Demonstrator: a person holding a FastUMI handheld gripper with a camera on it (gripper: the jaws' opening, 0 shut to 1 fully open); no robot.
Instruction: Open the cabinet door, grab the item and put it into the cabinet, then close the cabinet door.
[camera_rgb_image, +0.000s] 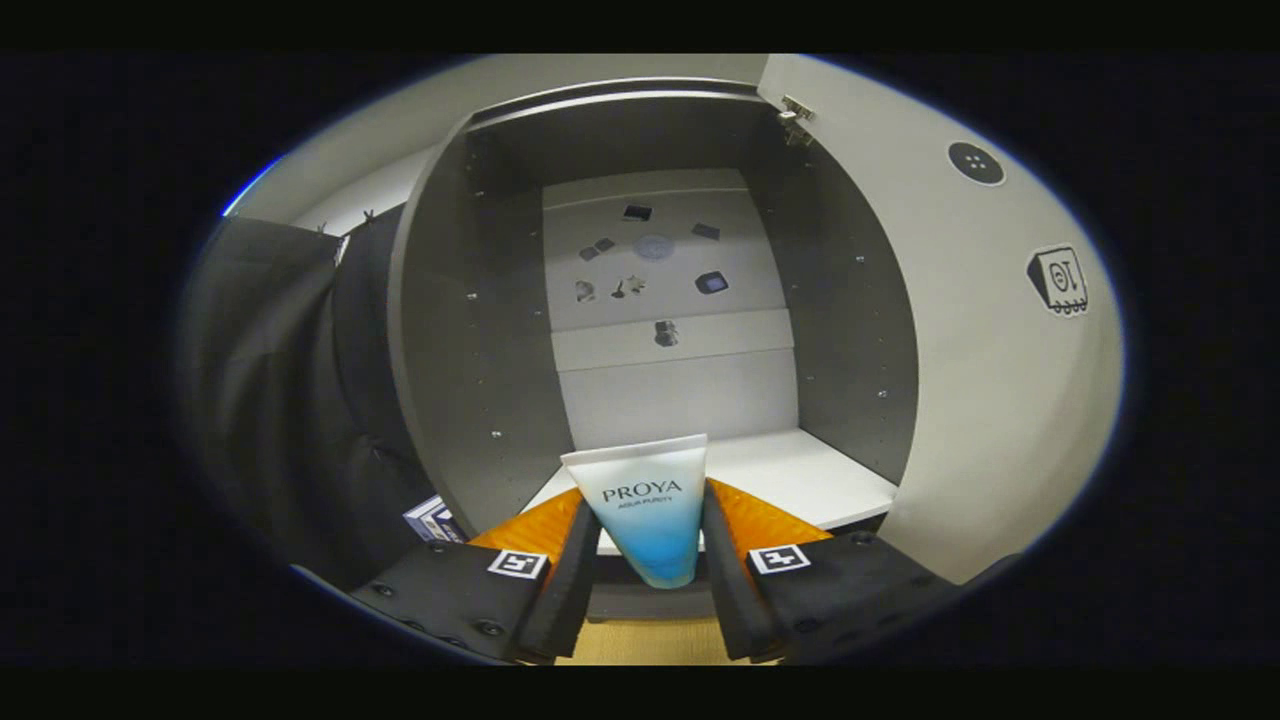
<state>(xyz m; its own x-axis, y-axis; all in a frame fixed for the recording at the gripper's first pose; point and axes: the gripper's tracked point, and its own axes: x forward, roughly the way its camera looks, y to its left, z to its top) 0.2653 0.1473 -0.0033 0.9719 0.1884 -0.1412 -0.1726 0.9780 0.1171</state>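
Note:
My gripper (645, 515) is shut on a white-and-blue tube (648, 505), which stands between the fingers with its flat crimped end up and its narrow end down. Just beyond the fingers is the open cabinet (480, 330), grey inside, with a white bottom shelf (790, 475). The tube hangs at the front edge of that shelf. The cabinet door (960, 330) is swung open on the right side, its hinge (797, 115) showing at the top.
The cabinet's back wall (665, 260) carries several small dark stickers. Black cloth (290, 400) hangs left of the cabinet, with a small blue-and-white box (432, 518) at its foot. A wooden surface (650, 640) lies below the fingers.

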